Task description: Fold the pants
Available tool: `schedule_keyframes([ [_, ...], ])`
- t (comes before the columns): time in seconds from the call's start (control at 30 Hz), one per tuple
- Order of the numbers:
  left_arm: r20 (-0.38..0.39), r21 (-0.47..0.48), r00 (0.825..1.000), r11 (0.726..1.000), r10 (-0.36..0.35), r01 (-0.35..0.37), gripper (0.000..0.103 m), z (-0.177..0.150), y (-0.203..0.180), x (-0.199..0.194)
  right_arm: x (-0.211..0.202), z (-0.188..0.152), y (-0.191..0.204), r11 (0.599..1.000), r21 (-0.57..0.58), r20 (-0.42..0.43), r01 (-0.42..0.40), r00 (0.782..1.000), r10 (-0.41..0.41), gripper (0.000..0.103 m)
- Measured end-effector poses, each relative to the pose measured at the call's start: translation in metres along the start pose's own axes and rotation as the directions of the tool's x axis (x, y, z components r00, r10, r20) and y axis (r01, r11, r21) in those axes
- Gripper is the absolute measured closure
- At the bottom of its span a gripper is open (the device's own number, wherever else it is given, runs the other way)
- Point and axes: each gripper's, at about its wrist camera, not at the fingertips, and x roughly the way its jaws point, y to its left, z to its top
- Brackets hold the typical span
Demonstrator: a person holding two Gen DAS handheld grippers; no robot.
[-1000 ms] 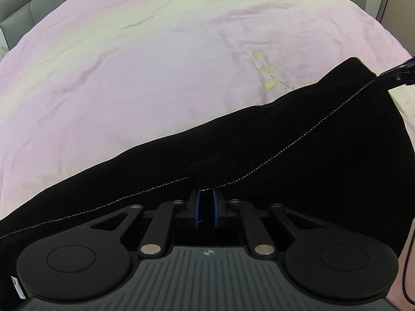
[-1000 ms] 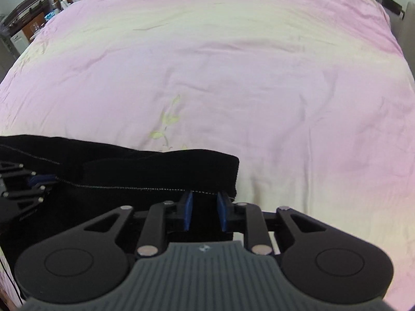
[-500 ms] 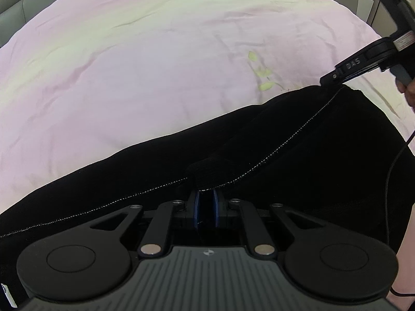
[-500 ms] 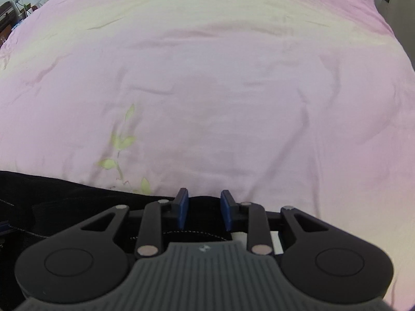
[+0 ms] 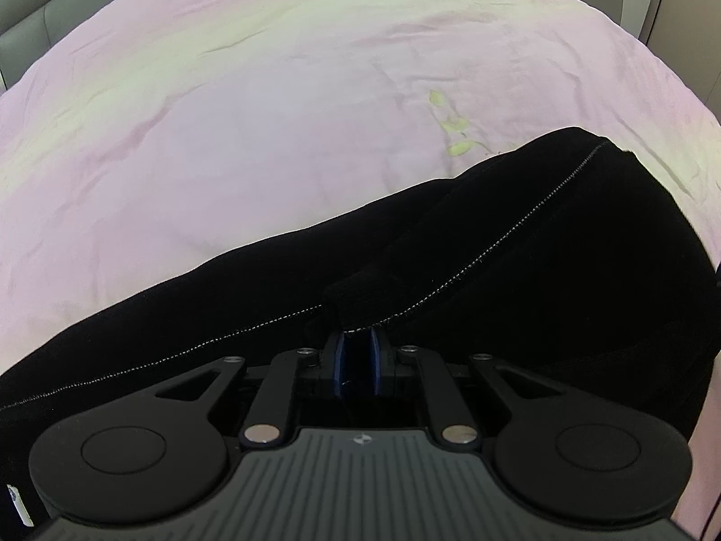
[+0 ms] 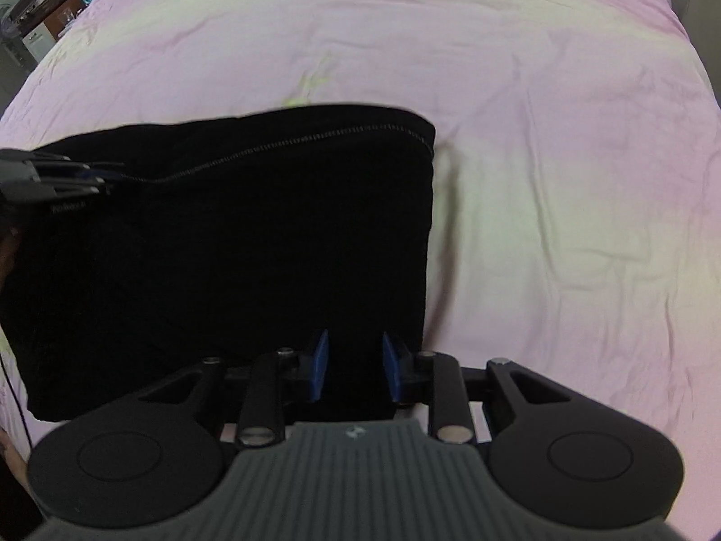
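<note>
Left wrist view shows our left gripper (image 5: 358, 351) pinched down on a bunched fold of the black pants (image 5: 518, 279), its blue pads (image 5: 337, 363) nearly together with cloth and a line of white stitching (image 5: 531, 216) caught between them. The pants lie across the pink bedsheet (image 5: 270, 112), stretching from the lower left edge up to a rounded corner at the right, close to a green leaf print (image 5: 455, 135) on the sheet.

From the right wrist view, our right gripper (image 6: 353, 367) hangs above the near edge of the pants (image 6: 248, 248) with its blue pads (image 6: 320, 360) spread apart and nothing clamped between them. The pants form a folded dark block on the bedsheet (image 6: 563, 180), and the left gripper (image 6: 67, 180) grips the block's far left edge at the stitched seam (image 6: 315, 137).
</note>
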Motion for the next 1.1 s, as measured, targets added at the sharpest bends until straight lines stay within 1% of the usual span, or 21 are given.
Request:
schedule_keyframes([
  [0.03,-0.008,-0.025,1.000,1.000,-0.016,0.015,0.090,0.001,0.004,0.000,0.007,-0.007,-0.002,1.000,0.017,-0.003,-0.004,1.000,0.004,0.080],
  [0.07,-0.015,-0.045,1.000,0.999,-0.020,0.019,0.085,0.002,0.008,0.001,0.015,-0.012,-0.004,0.999,0.045,-0.009,-0.009,1.000,0.009,0.080],
  [0.1,-0.020,-0.060,0.999,0.998,-0.027,0.026,0.082,0.003,0.011,0.001,0.022,-0.017,-0.005,0.998,0.058,-0.011,-0.010,1.000,0.010,0.080],
  [0.17,-0.024,-0.094,0.999,0.995,-0.047,0.044,0.082,0.001,0.016,0.002,0.035,-0.023,0.002,1.000,0.012,0.000,0.020,1.000,-0.020,0.080],
  [0.27,-0.018,-0.118,0.999,0.992,-0.045,0.042,0.081,-0.002,0.016,-0.002,0.033,-0.020,0.011,0.998,-0.021,-0.008,0.057,0.998,-0.057,0.080],
  [0.37,-0.006,-0.154,1.000,0.988,-0.029,0.028,0.073,-0.004,0.017,-0.013,0.028,-0.016,0.015,0.997,-0.035,-0.020,0.068,0.997,-0.069,0.079],
  [0.47,-0.004,-0.218,0.998,0.974,-0.055,0.053,0.072,-0.006,0.022,-0.031,0.015,-0.011,0.023,0.993,-0.070,0.000,0.098,0.995,-0.098,0.078],
  [0.5,0.013,-0.218,0.998,0.974,-0.067,0.069,0.072,-0.008,0.021,-0.043,0.010,-0.011,0.026,0.991,-0.084,0.015,0.107,0.994,-0.106,0.078],
  [0.57,0.049,-0.184,0.996,0.980,-0.069,0.077,0.072,-0.011,0.015,-0.063,-0.003,-0.013,0.035,0.986,-0.114,0.048,0.125,0.992,-0.120,0.079],
  [0.63,0.055,-0.134,0.996,0.988,-0.074,0.081,0.072,-0.015,0.001,-0.078,-0.014,-0.019,0.043,0.981,-0.132,0.071,0.142,0.988,-0.134,0.079],
  [0.7,0.026,-0.090,0.995,0.992,-0.092,0.094,0.072,-0.020,-0.012,-0.082,-0.019,-0.022,0.051,0.977,-0.149,0.086,0.154,0.986,-0.143,0.079],
  [0.73,0.007,-0.070,0.996,0.994,-0.088,0.088,0.072,-0.024,-0.021,-0.080,-0.019,-0.025,0.057,0.974,-0.162,0.086,0.161,0.985,-0.148,0.079],
  [0.8,-0.029,-0.028,0.998,0.998,-0.051,0.050,0.072,-0.033,-0.031,-0.071,-0.016,-0.030,0.062,0.972,-0.170,0.068,0.162,0.986,-0.152,0.079],
  [0.83,-0.047,-0.009,0.999,1.000,-0.019,0.019,0.072,-0.039,-0.035,-0.065,-0.012,-0.033,0.063,0.972,-0.171,0.058,0.160,0.987,-0.153,0.079],
  [0.93,-0.092,-0.066,0.995,0.997,-0.049,0.043,0.071,-0.050,-0.029,-0.048,0.005,-0.044,0.064,0.972,-0.172,0.016,0.160,0.987,-0.160,0.079],
  [1.0,-0.114,-0.088,0.992,0.995,-0.056,0.046,0.069,-0.055,-0.027,-0.039,0.016,-0.053,0.062,0.975,-0.161,0.000,0.152,0.988,-0.154,0.079],
  [1.1,-0.118,-0.072,0.992,0.997,-0.043,0.035,0.069,-0.060,-0.031,-0.032,0.026,-0.060,0.061,0.981,-0.136,-0.010,0.140,0.990,-0.143,0.079],
])
